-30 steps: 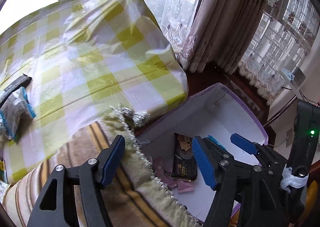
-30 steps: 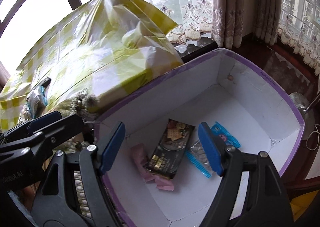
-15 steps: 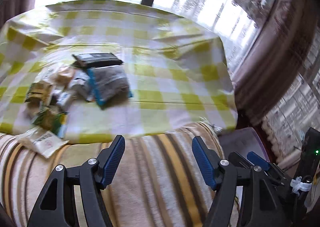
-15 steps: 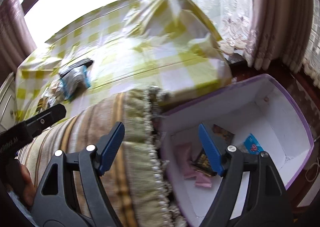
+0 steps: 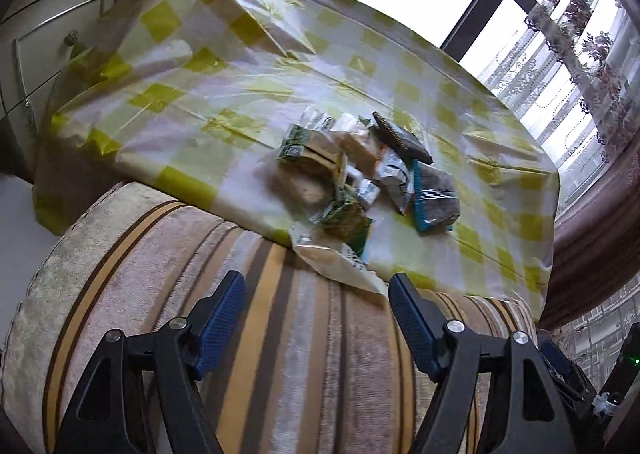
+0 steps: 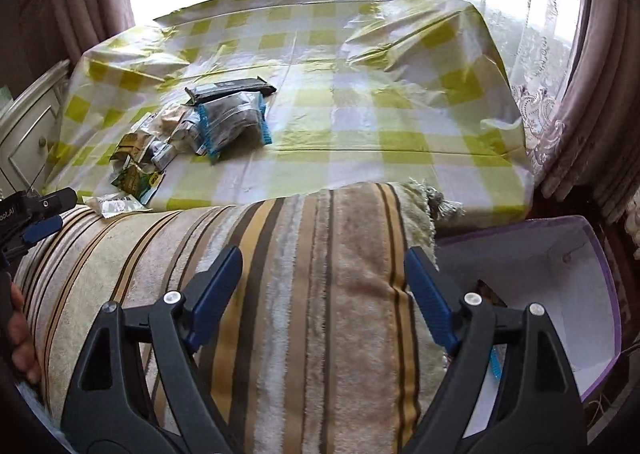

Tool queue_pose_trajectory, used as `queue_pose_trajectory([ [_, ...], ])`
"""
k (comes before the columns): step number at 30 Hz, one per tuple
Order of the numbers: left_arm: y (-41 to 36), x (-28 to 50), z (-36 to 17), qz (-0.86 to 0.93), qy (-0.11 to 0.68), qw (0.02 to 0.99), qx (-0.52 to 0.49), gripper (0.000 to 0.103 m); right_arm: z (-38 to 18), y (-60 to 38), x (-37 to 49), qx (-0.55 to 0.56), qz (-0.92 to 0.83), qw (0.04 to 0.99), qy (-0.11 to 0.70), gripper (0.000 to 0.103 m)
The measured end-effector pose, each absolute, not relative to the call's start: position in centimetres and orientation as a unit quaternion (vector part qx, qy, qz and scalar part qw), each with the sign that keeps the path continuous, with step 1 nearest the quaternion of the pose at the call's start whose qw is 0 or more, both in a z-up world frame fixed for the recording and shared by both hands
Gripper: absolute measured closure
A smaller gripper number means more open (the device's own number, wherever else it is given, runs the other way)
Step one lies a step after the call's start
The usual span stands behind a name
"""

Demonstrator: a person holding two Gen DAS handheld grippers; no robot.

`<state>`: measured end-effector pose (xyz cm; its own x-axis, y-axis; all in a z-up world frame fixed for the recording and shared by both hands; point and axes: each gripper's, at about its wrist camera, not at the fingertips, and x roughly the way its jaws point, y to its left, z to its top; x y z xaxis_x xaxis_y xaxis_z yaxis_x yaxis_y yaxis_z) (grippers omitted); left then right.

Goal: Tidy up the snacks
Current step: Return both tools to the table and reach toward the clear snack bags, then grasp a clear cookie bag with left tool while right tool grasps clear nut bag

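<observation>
A pile of snack packets (image 5: 352, 169) lies on the yellow-checked tablecloth (image 5: 192, 65); it also shows in the right wrist view (image 6: 192, 133). A grey packet with blue edges (image 5: 434, 199) (image 6: 234, 121) and a dark flat packet (image 5: 402, 137) (image 6: 230, 89) lie at its far side. One white packet (image 5: 336, 262) overhangs the table edge. My left gripper (image 5: 316, 326) is open and empty above the striped cushion. My right gripper (image 6: 324, 300) is open and empty above the same cushion. The purple-rimmed white box (image 6: 576, 294) stands low at the right.
A striped plush cushion (image 6: 300, 294) lies between both grippers and the table. A white cabinet (image 5: 48, 25) stands at the left. Curtains (image 6: 580, 93) and windows run behind and to the right of the table. The left gripper shows at the right wrist view's left edge (image 6: 36, 213).
Both grippers have swung left and up, away from the box, toward the table. The box's contents have dropped out of view and the snack pile has come into view.
</observation>
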<state>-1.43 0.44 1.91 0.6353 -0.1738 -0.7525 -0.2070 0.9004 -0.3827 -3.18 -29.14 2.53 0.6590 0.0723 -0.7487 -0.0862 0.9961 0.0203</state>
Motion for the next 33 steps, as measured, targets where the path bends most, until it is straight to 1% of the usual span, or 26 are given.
queue_pose_trajectory([
  [3, 0.6, -0.9, 1.6, -0.005, 0.434, 0.875, -0.213, 0.027, 2.3, -27.8, -2.6, -0.03, 0.048, 0.91, 0.411, 0.018],
  [4, 0.4, -0.4, 1.5, -0.013, 0.439, 0.875, -0.205, 0.022, 2.4, -27.7, -2.6, -0.034, 0.049, 0.91, 0.411, 0.018],
  [6, -0.4, 0.7, 0.9, -0.03, 0.456, 0.87, -0.186, 0.019, 2.4, -27.2, -2.3, -0.043, 0.05, 0.909, 0.411, 0.017],
  [8, -0.7, 1.7, 0.4, -0.037, 0.471, 0.864, -0.175, 0.019, 2.3, -26.7, -1.8, -0.051, 0.053, 0.907, 0.414, 0.016],
  [14, -0.9, 3.9, -0.5, -0.07, 0.493, 0.847, -0.188, 0.019, 1.9, -25.8, -0.1, -0.053, 0.057, 0.904, 0.42, 0.013],
  [15, -1.1, 4.1, -0.6, -0.072, 0.495, 0.845, -0.186, 0.021, 1.9, -25.7, 0.2, -0.054, 0.058, 0.904, 0.421, 0.013],
  [17, -1.3, 4.6, -0.9, -0.076, 0.502, 0.842, -0.185, 0.038, 1.7, -25.3, 0.9, -0.056, 0.06, 0.903, 0.422, 0.013],
  [18, -1.3, 4.8, -1.2, -0.077, 0.505, 0.838, -0.189, 0.048, 1.6, -25.1, 1.3, -0.057, 0.062, 0.902, 0.422, 0.013],
  [20, -1.0, 4.9, -1.4, -0.076, 0.506, 0.836, -0.198, 0.052, 1.6, -24.6, 2.2, -0.058, 0.062, 0.902, 0.423, 0.013],
  [21, -0.9, 4.9, -1.4, -0.076, 0.504, 0.836, -0.202, 0.057, 1.6, -24.5, 2.6, -0.057, 0.065, 0.902, 0.423, 0.013],
  [23, -0.6, 4.7, -1.5, -0.078, 0.5, 0.836, -0.211, 0.059, 1.6, -24.0, 3.4, -0.055, 0.071, 0.902, 0.423, 0.013],
  [25, -0.6, 4.7, -1.5, -0.08, 0.497, 0.837, -0.214, 0.064, 1.6, -23.5, 4.4, -0.05, 0.079, 0.901, 0.424, 0.013],
  [31, -0.7, 4.1, -1.4, -0.092, 0.489, 0.841, -0.213, 0.069, 1.2, -22.0, 8.1, -0.043, 0.087, 0.899, 0.427, 0.012],
  [33, -0.7, 4.0, -1.3, -0.097, 0.486, 0.842, -0.215, 0.069, 1.2, -21.4, 9.2, -0.045, 0.09, 0.9, 0.423, 0.012],
])
